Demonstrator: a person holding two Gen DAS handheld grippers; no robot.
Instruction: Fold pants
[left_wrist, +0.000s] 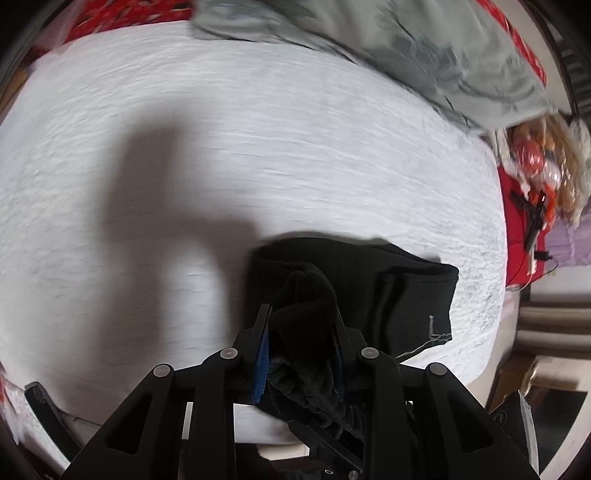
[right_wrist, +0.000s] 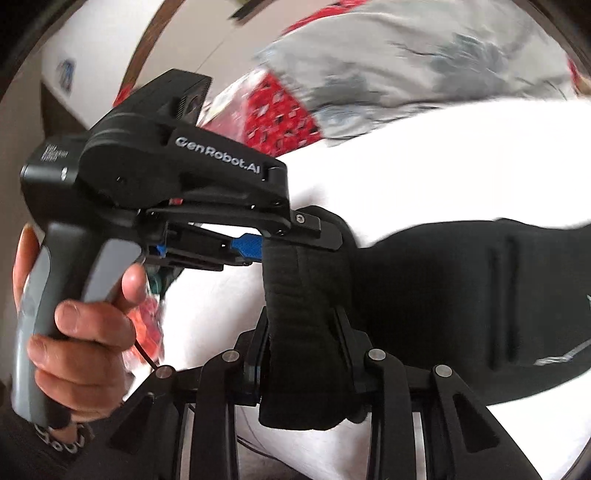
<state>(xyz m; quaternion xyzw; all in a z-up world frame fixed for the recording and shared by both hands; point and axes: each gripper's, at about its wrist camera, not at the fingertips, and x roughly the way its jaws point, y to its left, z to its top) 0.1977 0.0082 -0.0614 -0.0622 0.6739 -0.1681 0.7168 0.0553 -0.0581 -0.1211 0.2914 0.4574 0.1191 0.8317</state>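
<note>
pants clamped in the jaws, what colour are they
Black pants, clearest in the right wrist view.

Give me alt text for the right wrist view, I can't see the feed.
The right gripper is shut on the ribbed waistband of black pants, which trail right across a white bed sheet. The left gripper, held in a hand, clamps the same band just above. A grey patterned quilt lies behind.

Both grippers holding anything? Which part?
Both hold the black pants. Left gripper is shut on a bunched fold of the fabric; right gripper is shut on the ribbed elastic band. Which edge the left has cannot be told.
</note>
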